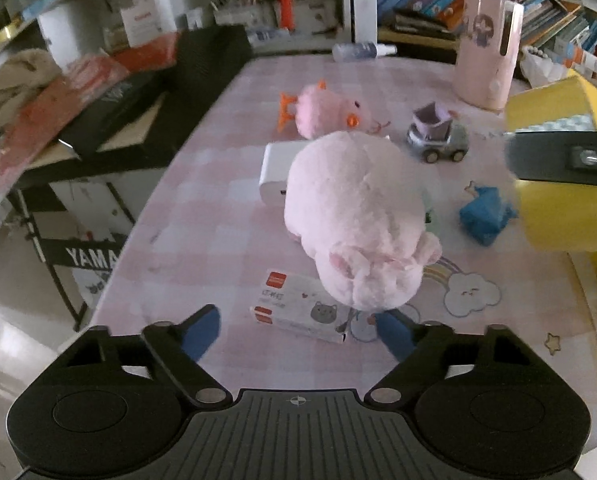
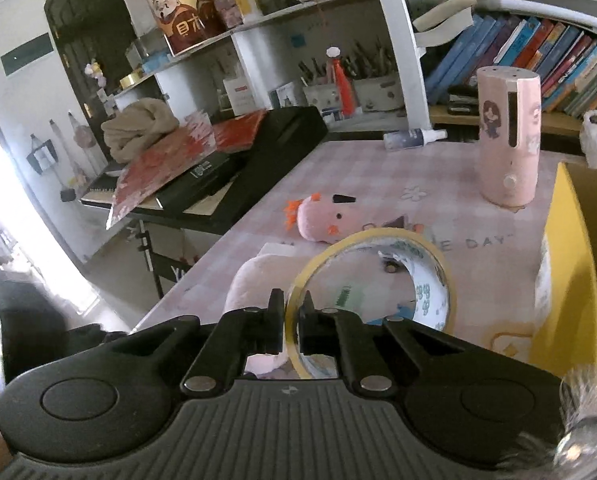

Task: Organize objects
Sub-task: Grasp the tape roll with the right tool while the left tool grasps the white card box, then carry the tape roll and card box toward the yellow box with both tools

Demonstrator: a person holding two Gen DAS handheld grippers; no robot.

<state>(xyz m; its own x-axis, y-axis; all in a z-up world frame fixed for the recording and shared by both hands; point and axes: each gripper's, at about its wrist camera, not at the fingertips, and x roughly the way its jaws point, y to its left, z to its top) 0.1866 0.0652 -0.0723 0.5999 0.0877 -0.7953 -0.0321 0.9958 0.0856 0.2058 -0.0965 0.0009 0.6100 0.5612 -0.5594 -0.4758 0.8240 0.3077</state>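
Pink checked cloth covers the counter [image 1: 202, 216], with bookshelves across the upper right of both views. Two pink plush toys lie on it: one large plush [image 1: 354, 220] at centre frame in the left wrist view, and one smaller plush with orange feet [image 1: 322, 110] above it. Also there: one white box [image 1: 272, 172] partly under the large plush, one staples box [image 1: 298, 308] at lower centre, one toy car [image 1: 438, 136], one blue toy [image 1: 484, 214], one spray bottle [image 1: 362, 50] and one tall pink cylinder [image 1: 488, 48].

The left gripper [image 1: 298, 330] has its blue fingers [image 1: 202, 332] spread apart, holding nothing. The right gripper [image 2: 292, 322] pinches the rim of one tape roll [image 2: 422, 276], lifted just left of the yellow box [image 2: 570, 264] at the right edge.
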